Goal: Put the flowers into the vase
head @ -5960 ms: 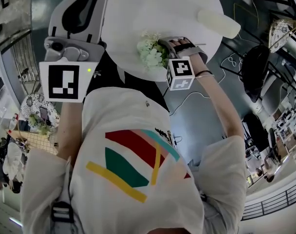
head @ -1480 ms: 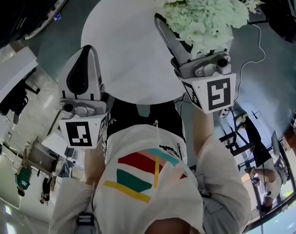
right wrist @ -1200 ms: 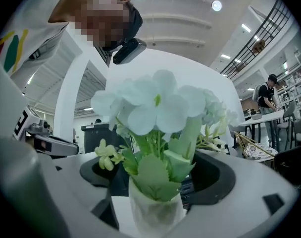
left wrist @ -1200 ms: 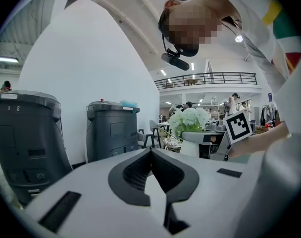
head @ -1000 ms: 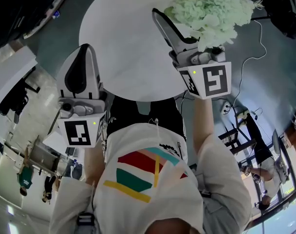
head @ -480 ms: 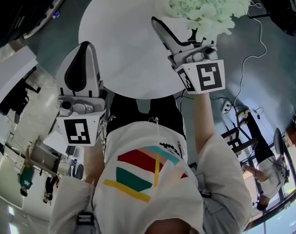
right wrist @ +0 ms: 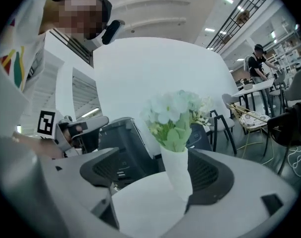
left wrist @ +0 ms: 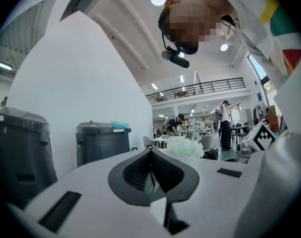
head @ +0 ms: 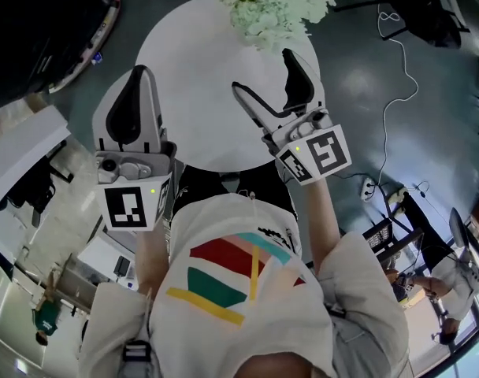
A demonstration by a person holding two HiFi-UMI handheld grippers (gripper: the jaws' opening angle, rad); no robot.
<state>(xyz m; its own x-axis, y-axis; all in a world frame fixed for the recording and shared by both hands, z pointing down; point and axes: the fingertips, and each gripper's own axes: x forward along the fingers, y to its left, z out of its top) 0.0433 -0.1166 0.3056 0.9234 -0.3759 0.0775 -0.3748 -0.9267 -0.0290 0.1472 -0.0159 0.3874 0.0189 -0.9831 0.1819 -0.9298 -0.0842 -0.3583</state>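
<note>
A bunch of pale green-white flowers (head: 267, 2) stands upright at the far edge of the round white table (head: 192, 77). In the right gripper view the flowers (right wrist: 174, 114) sit in a slim white vase (right wrist: 177, 170) on the table. My right gripper (head: 263, 71) is open and empty, a little short of the bunch. Its jaws frame the vase without touching it, seen from the right gripper (right wrist: 158, 175) itself. My left gripper (head: 137, 75) is shut on nothing over the table's near left part; its own camera shows the left gripper (left wrist: 151, 170) pointing at the distant flowers (left wrist: 182, 146).
A dark bin (left wrist: 102, 140) and a white wall lie past the table on the left. Black chairs (right wrist: 225, 128) stand behind the vase. A white cable (head: 391, 93) runs over the grey floor on the right. People stand far off in the hall.
The right gripper has let go of the flowers, opened and drawn back toward the person. The flowers now stand on the table. The left gripper has stayed put.
</note>
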